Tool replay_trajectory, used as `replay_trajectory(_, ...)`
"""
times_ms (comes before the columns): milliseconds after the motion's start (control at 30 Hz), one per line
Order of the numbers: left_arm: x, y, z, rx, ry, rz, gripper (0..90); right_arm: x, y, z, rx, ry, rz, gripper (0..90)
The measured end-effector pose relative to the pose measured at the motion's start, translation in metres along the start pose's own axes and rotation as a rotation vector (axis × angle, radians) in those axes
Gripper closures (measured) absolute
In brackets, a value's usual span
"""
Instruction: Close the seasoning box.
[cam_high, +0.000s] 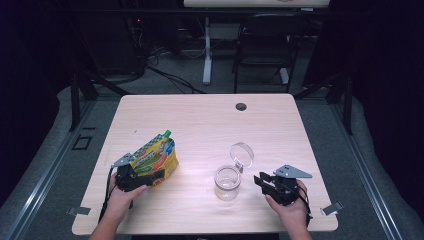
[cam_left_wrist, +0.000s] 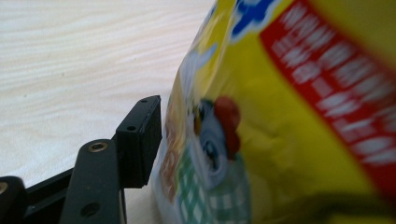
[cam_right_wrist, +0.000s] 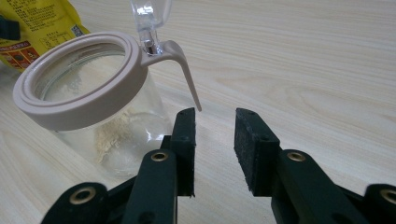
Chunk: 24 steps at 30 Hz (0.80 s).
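In the high view we see the yellow pouch (cam_high: 156, 159) at the lower left of the frame, standing tilted on the tabletop (cam_high: 200, 120), its green cap (cam_high: 167, 133) pointing toward the upper right. The left claw (cam_high: 152, 176) has closed on the pouch's lower edge. In the left gripper view we see one black pad (cam_left_wrist: 139, 140) at the lower left, pressed against the printed side of the pouch (cam_left_wrist: 280, 116); the other jaw is hidden behind the pouch.

At the lower middle of the high view we find the glass jar (cam_high: 227, 182), upright, its clear lid (cam_high: 242, 154) flipped up on a hinge. The right claw (cam_high: 261, 181) rests just to the right of the jar. In the right gripper view we see the right claw (cam_right_wrist: 215, 140) at the bottom centre, about half open and holding nothing, with the jar (cam_right_wrist: 93, 102) at the upper left and its beige latch (cam_right_wrist: 184, 70) ending just above the left pad.
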<state>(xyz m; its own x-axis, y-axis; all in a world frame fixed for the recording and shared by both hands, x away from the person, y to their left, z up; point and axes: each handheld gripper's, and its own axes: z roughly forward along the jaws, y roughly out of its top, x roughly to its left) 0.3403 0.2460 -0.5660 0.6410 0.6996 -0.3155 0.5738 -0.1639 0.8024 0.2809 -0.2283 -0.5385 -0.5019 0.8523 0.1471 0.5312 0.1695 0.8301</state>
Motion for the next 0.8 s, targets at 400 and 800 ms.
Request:
replay_trajectory(400, 0.0009, -0.0046, 0.0035, -0.018, -0.005, -0.008, 40.1, 0.0006, 0.0006, 0.0011, 0.003, 0.001, -0.005, 69.3)
replay_trajectory(800, 0.0020, -0.0075, 0.0056, -0.022, 0.000, -0.008, 40.1, 0.0007, 0.0005, 0.0012, 0.004, 0.004, -0.003, 69.2)
